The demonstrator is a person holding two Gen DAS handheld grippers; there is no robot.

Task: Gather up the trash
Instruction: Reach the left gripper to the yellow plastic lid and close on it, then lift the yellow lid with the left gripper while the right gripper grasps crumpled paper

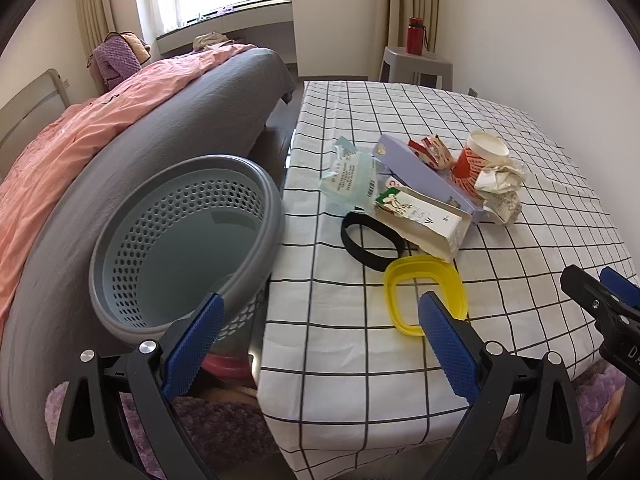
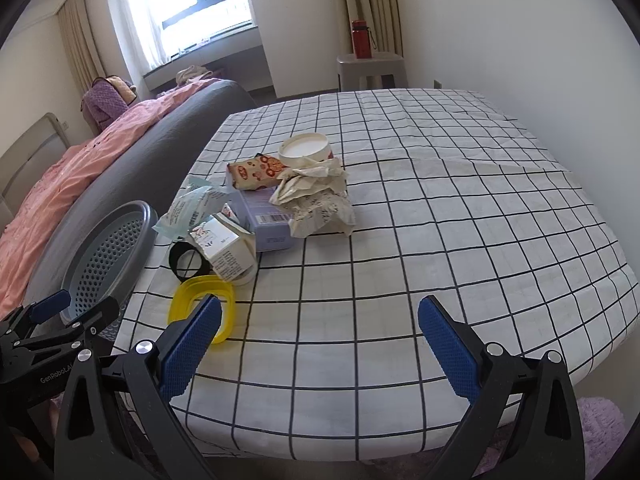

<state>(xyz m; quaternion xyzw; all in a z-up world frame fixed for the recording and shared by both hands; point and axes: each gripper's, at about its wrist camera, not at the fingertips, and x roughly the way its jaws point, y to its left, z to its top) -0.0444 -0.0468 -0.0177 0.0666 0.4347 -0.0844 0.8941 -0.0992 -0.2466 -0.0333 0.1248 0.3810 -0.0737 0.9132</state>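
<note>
On the checked cloth [image 2: 400, 216], one yellow ring [image 2: 202, 302], seemingly two cartons [image 2: 230, 248].

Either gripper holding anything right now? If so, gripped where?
Nothing is held. The left gripper and right gripper are both open with empty jaws, hovering short of the yellow plastic ring on the checked tablecloth.

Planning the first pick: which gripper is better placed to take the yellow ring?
Left. The left gripper is open with the yellow ring at its right finger, and the basket just beside. The right gripper faces bare tablecloth.
</note>
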